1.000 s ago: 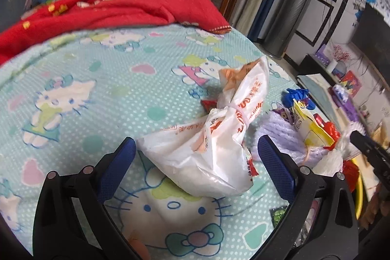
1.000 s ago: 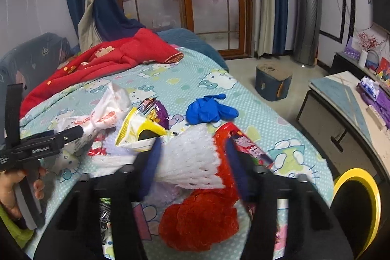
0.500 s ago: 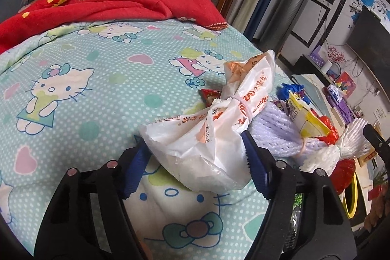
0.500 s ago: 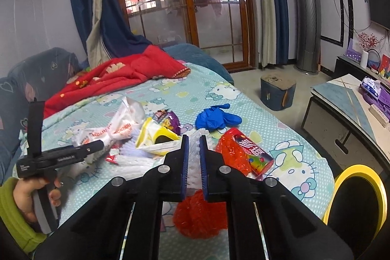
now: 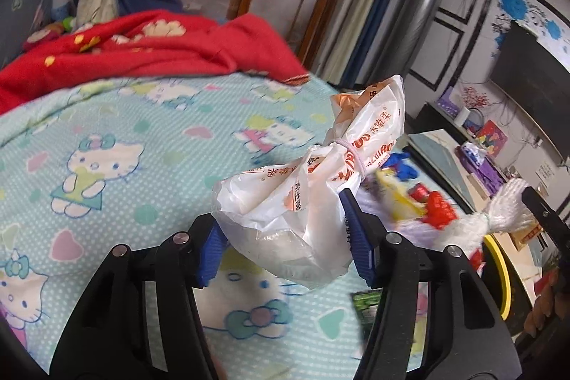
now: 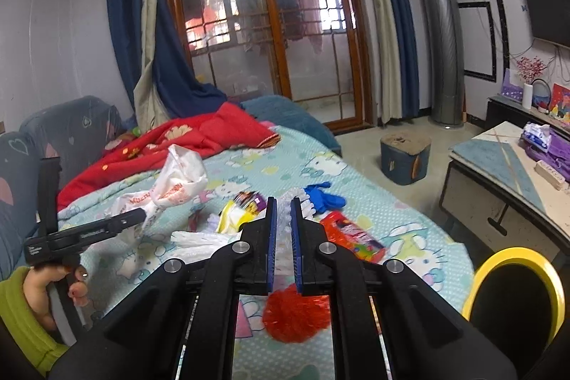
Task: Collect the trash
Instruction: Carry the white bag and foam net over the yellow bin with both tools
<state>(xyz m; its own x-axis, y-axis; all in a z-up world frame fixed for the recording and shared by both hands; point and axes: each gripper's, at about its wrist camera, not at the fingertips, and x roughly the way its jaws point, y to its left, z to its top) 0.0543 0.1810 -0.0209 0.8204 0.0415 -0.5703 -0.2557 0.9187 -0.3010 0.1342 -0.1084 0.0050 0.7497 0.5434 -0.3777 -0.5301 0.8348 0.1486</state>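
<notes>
My left gripper [image 5: 285, 234] is shut on a tied white plastic bag [image 5: 306, 202] with orange print and holds it above the bed; the bag also shows in the right wrist view [image 6: 174, 180]. My right gripper [image 6: 283, 223] is shut on a white foam net [image 6: 292, 202], lifted off the bed; the net also shows in the left wrist view [image 5: 498, 216]. On the Hello Kitty sheet [image 6: 356, 187] lie a blue glove [image 6: 324, 198], a yellow wrapper [image 6: 231, 218], a red snack packet [image 6: 352, 234] and a red mesh ball [image 6: 295, 316].
A yellow-rimmed black bin [image 6: 513, 291] stands at the bed's right edge. A red blanket [image 5: 142, 48] is heaped at the far end. A low table [image 6: 506, 173] and a blue stool [image 6: 406, 159] stand on the floor to the right.
My left gripper closed on the white bag and lifted it. My right gripper closed on the foam net and raised it off the bed.
</notes>
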